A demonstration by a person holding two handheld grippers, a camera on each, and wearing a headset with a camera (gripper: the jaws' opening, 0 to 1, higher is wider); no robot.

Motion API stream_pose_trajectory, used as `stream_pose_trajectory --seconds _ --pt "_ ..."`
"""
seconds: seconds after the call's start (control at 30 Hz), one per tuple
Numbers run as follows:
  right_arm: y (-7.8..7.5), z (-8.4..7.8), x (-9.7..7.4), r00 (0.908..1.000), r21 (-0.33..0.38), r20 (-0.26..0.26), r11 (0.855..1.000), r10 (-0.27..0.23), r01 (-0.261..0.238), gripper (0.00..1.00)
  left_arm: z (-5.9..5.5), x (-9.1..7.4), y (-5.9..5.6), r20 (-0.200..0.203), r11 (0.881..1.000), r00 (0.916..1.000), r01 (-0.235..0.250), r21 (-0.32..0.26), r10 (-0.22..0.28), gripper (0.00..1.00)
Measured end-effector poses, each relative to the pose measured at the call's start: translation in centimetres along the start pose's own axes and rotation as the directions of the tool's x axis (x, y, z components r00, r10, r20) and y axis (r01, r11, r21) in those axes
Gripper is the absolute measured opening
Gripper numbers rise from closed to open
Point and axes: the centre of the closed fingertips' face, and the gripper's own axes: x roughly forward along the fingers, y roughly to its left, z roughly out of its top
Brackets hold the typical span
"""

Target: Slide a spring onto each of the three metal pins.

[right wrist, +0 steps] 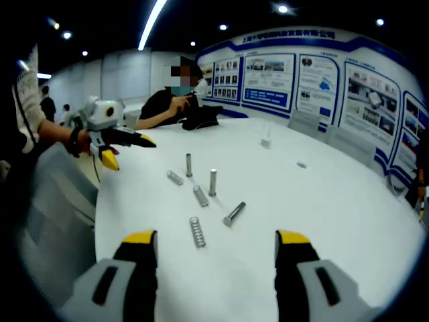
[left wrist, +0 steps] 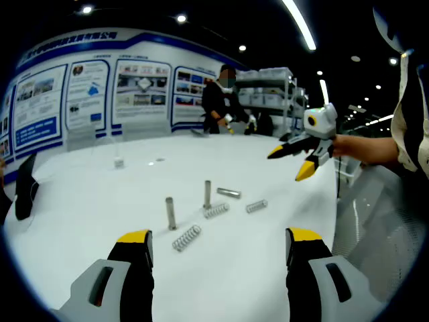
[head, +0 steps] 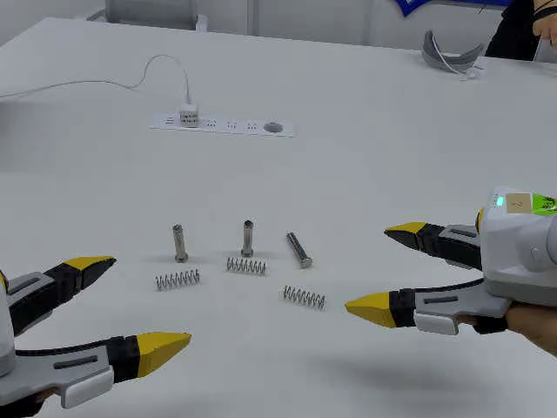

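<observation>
- The right spring (head: 304, 297) is seen flat on the table (head: 392, 148), just ahead of the right gripper (head: 367, 267), its long axis roughly in line with the jaws.
- Both grippers are held wide and empty; the left gripper (head: 150, 298) is nearer the left spring (head: 177, 279).
- The left pin (head: 179, 243) and middle pin (head: 248, 238) are stood upright; the right pin (head: 298, 249) is laid flat.
- Springs are judged thin, springy coiled wire; pins are smooth, bright metal with flanged heads.

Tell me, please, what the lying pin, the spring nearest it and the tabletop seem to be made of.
Lying pin: metal, likely steel, by its grey sheen and light streak along the shaft. Spring nearest it: thin silvery wire, probably steel, in open coils. Tabletop: smooth matte white, perhaps laminate or painted board; I cannot tell which.
</observation>
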Motion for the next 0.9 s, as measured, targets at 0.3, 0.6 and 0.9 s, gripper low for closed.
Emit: stream_pose_trajectory --seconds 0.3,0.6,0.9 --pt "-0.07 -0.12 -0.05 1.0 0.002 -0.005 1.0 -0.002 0.002 0.72 -0.04 0.06 -0.04 -0.001 1.0 1.0 0.0 0.0 0.0 0.82" --pt "-0.15 -0.11 -0.08 0.9999 0.004 -0.007 1.0 -0.008 0.008 0.72 -0.18 0.05 -0.01 -0.001 1.0 1.0 -0.002 -0.002 0.002 0.82" --pt "-0.37 0.06 -0.13 0.9998 0.009 -0.008 1.0 -0.016 0.016 0.7 -0.09 0.18 -0.01 0.003 1.0 1.0 -0.001 -0.002 0.001 0.82"
